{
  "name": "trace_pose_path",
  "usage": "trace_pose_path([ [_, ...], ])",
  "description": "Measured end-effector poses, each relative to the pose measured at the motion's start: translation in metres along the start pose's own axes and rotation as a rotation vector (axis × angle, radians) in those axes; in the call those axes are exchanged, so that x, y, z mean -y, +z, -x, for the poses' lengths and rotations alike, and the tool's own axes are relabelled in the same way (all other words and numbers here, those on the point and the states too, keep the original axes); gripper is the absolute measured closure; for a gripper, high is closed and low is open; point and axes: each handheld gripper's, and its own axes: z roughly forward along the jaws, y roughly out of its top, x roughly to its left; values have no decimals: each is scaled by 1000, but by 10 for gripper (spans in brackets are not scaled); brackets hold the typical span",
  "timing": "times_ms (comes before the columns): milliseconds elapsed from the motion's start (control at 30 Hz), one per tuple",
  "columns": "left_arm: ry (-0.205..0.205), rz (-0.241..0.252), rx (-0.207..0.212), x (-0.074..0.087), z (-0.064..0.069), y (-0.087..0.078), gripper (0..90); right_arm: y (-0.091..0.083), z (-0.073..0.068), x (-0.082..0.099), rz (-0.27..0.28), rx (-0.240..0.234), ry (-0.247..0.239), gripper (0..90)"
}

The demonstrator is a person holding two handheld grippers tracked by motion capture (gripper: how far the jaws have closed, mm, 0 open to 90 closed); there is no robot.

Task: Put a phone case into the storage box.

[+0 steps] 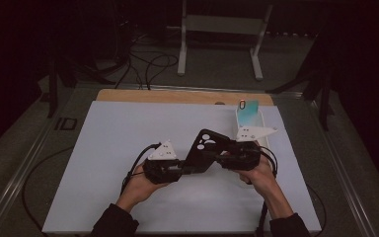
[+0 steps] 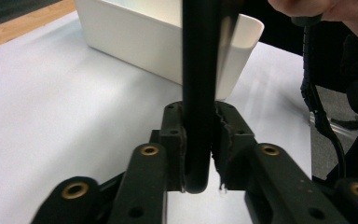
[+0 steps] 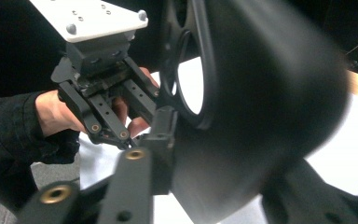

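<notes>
a white sheet (image 1: 128, 163) is covering most of a table, with a strip of bare wood (image 1: 177, 96) showing along the far edge. the room around it is lying in the dark; beyond the table a white metal frame (image 1: 222, 29) is standing on a grey floor, and black cables (image 1: 148, 64) are trailing across that floor.

a flat black piece (image 1: 205, 148) with round holes near its far end is being held just above the sheet, near the middle and toward the right. its long axis is running from the lower left, at the left gripper (image 1: 175, 170), up and away toward the far right. in the left gripper view the piece (image 2: 198, 93) is standing edge-on, rising straight up between the jaws, and the left gripper (image 2: 198, 154) is clamping it from both sides. in the right gripper view the right gripper (image 3: 205, 186) is pressing against a blurred, bulky part of the piece (image 3: 261, 93); its jaws seem closed on it, though the blur is hiding the far jaw.

a white tub (image 1: 256, 123) is sitting on the sheet just behind the right gripper (image 1: 224, 158), with something teal (image 1: 249, 111) standing in its far end.
</notes>
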Motion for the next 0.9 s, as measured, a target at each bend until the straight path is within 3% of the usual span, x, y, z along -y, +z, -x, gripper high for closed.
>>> trace_pose_path([
  [33, 0, 0, 0, 0, 0, 0, 787, 1, 0, 0, -2, 0, 2, 600],
  [67, 12, 1, -8, -1, 3, 0, 797, 2, 0, 0, -3, 1, 7, 515],
  [267, 37, -10, -47, -2, 6, 1, 800, 6, 1, -1, -20, 38, 29, 322],
  [500, 12, -13, -80, 1, 1, 0, 803, 1, 2, 1, -18, 137, 92, 142],
  [767, -17, -19, -109, 4, -3, 2, 803, -6, 1, -3, 27, 215, 164, 142],
  [900, -14, -27, -103, 4, -2, 5, 803, -3, 0, -5, 38, 217, 201, 142],
])
